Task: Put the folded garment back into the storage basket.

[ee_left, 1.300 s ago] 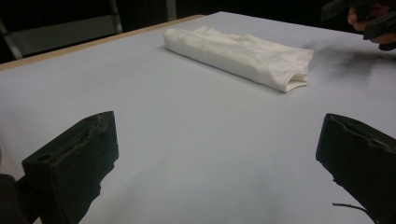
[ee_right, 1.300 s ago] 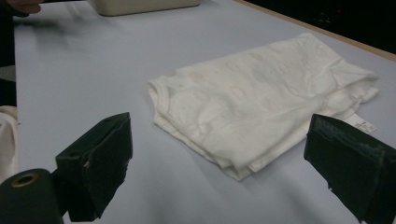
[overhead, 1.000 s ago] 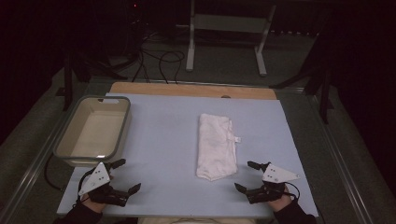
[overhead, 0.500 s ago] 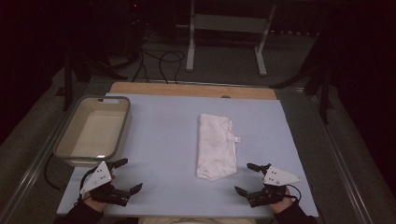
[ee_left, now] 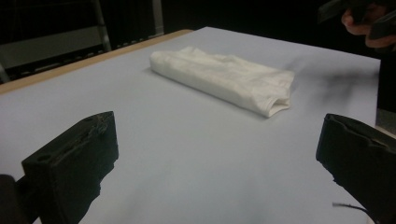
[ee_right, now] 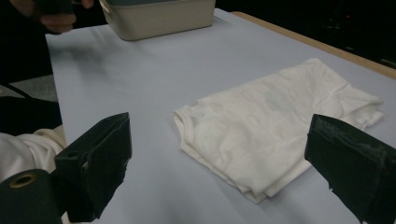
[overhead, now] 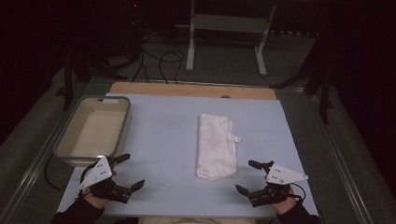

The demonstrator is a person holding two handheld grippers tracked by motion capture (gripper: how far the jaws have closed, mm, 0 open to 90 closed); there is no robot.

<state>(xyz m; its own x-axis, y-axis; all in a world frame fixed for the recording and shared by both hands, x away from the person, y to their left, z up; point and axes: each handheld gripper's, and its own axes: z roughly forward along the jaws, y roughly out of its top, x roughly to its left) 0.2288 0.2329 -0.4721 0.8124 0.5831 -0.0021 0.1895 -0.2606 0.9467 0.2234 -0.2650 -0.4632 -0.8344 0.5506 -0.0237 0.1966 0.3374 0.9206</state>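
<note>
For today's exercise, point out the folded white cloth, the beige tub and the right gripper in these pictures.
folded white cloth (overhead: 215,144), high view, middle of its top layer.
beige tub (overhead: 64,138), high view, its left rim.
right gripper (overhead: 246,177), high view, midway between its open fingertips.

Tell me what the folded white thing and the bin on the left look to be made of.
The folded white garment looks like soft knit cotton, matte: it wrinkles, and its stitched hems and a small tag show. The bin looks like rigid moulded plastic, cream with a grey-green rim and smooth rounded corners, though the dim light leaves the finish open. Both rest on the pale blue table cover, which looks smooth and matte.
</note>
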